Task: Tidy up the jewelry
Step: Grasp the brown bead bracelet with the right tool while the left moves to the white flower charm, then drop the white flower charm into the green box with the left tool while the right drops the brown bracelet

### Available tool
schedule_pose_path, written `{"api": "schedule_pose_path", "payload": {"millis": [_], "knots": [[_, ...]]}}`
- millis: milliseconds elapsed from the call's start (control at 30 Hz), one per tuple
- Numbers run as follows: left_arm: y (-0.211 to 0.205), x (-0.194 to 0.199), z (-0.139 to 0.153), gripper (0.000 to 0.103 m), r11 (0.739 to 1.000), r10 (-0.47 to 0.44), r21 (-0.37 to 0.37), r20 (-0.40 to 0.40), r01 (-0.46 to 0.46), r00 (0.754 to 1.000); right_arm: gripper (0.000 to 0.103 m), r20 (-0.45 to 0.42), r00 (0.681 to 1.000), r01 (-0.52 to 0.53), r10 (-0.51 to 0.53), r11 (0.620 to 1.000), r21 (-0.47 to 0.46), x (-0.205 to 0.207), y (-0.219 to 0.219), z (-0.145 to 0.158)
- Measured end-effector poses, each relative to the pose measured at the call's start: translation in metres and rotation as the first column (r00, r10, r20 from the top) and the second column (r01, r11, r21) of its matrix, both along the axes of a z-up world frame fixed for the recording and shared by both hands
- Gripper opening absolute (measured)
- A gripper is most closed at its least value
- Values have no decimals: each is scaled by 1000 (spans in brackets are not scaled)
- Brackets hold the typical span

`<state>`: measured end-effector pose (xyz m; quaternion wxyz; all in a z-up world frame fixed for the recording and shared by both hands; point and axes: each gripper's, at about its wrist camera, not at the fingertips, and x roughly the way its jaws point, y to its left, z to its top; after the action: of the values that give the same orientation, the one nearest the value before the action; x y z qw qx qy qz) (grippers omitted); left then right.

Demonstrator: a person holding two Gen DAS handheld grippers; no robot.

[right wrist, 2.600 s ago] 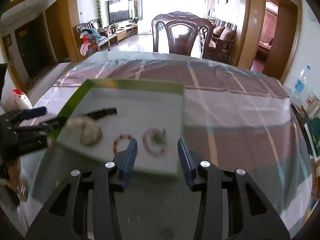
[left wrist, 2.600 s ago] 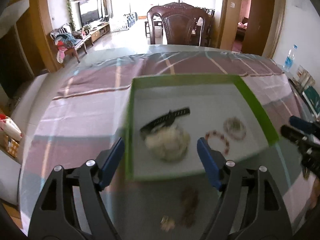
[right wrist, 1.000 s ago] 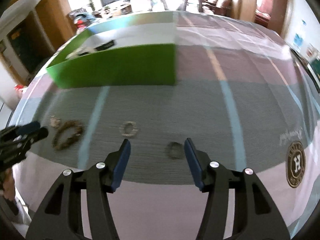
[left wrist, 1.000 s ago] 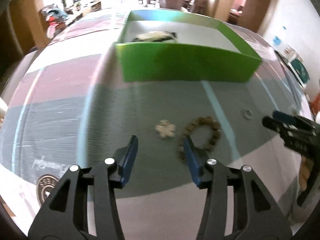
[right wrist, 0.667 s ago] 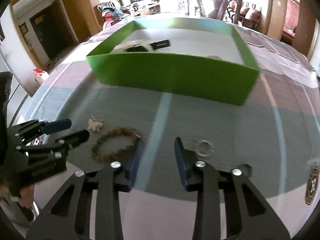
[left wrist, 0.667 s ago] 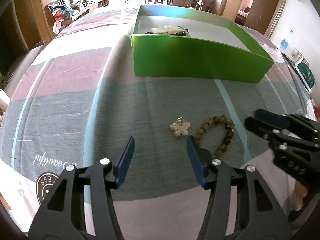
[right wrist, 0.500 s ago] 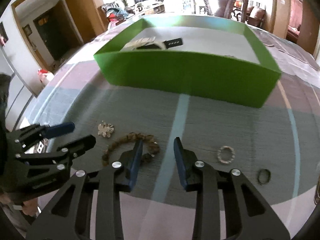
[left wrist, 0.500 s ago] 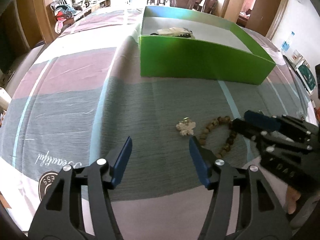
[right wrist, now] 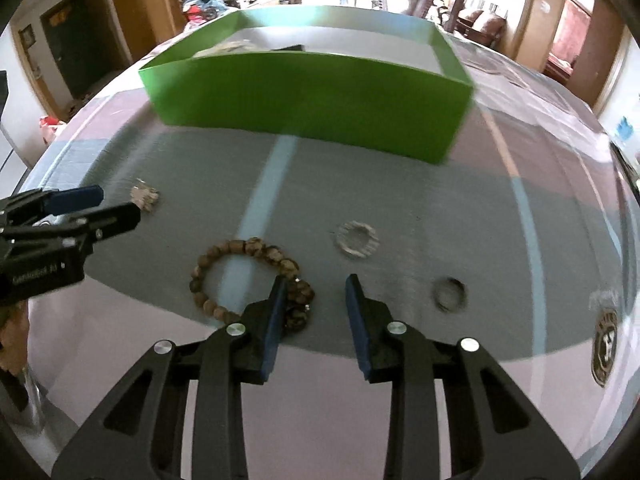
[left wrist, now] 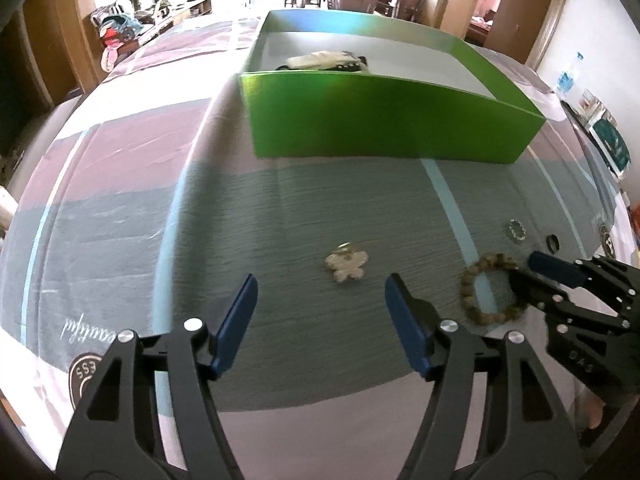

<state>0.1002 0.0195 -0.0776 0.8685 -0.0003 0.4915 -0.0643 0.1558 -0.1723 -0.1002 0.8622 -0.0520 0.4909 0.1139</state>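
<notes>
Left tongs [left wrist: 320, 312] opening wider, empty; right tongs [right wrist: 314, 304] narrowed, empty, nearer bead bracelet [right wrist: 248, 276].

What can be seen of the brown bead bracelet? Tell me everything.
The bracelet is a loop of round, mottled brown beads that look like wood or seed, with a small doubled-up cluster at one side. It lies flat on the grey band of the striped tablecloth, across a pale blue stripe, in front of the green box. The right tool straddles the clustered side: one finger sits inside the loop against the beads, which lie between the fingers. It is not lifted.
</notes>
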Motion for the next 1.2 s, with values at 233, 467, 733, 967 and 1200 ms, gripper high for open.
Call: {"api": "schedule_pose_path", "payload": {"millis": [233, 467, 733, 967, 1200], "knots": [[-18, 11, -1, 66, 996, 24, 81, 40, -27, 999, 32, 15, 999, 32, -32, 999, 3, 7, -8, -3], [-26, 17, -8, 66, 996, 26, 85, 30, -28, 999, 32, 35, 999, 37, -37, 999, 4, 7, -9, -3], [-31, 17, -10, 55, 997, 13, 77, 40, -16, 999, 32, 48, 998, 39, -39, 999, 9, 6, -7, -3], [-36, 12, -8, 21, 998, -26, 63, 45, 23, 999, 13, 38, 999, 20, -21, 999, 25, 3, -6, -1], [-29, 8, 6, 21, 999, -27, 37, 69, 25, 997, 13, 96, 995, 14, -18, 999, 40, -2, -9, 23]]}}
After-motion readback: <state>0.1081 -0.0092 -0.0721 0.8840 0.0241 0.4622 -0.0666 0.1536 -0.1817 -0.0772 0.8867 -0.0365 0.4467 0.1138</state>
